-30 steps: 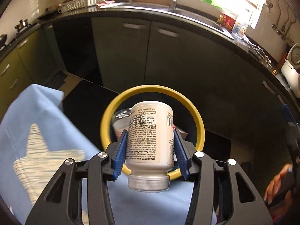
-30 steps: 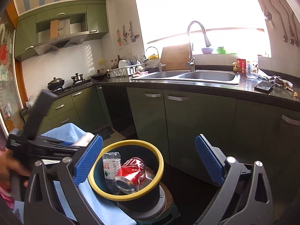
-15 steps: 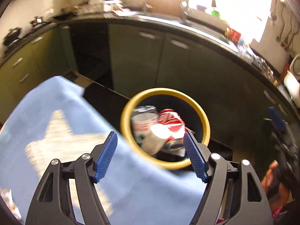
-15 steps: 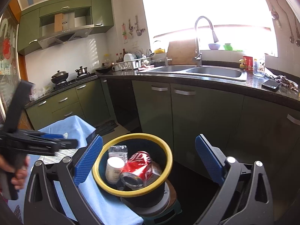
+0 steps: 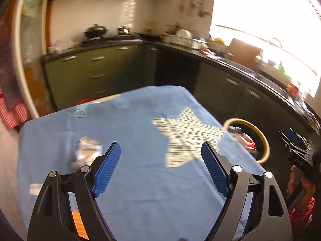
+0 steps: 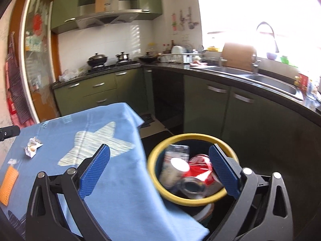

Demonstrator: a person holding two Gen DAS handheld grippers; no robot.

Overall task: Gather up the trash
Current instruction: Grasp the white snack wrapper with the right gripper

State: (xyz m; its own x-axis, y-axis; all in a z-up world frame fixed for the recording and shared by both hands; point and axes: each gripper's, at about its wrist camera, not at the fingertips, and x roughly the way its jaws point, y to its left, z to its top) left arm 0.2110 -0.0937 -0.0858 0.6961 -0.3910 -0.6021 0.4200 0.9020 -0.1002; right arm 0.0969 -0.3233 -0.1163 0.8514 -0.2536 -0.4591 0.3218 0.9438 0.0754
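Crumpled white-and-silver wrapper (image 6: 32, 147) lies on the light-blue star-printed tablecloth (image 6: 120, 180), blurred in the left wrist view (image 5: 86, 152) just beyond the left gripper (image 5: 160, 168), whose blue pads gape empty. Right gripper (image 6: 159, 172) is spread wide too, over the yellow-rimmed dark bin (image 6: 153, 172) holding a white pill bottle (image 6: 175, 170) and crushed red can (image 6: 200, 171), partly hidden behind one pad.

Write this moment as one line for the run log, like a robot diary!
left gripper: open, empty, over blue cloth | right gripper: open, empty | bin: bottle, can inside | crumpled wrapper: on cloth | next: probably wrapper
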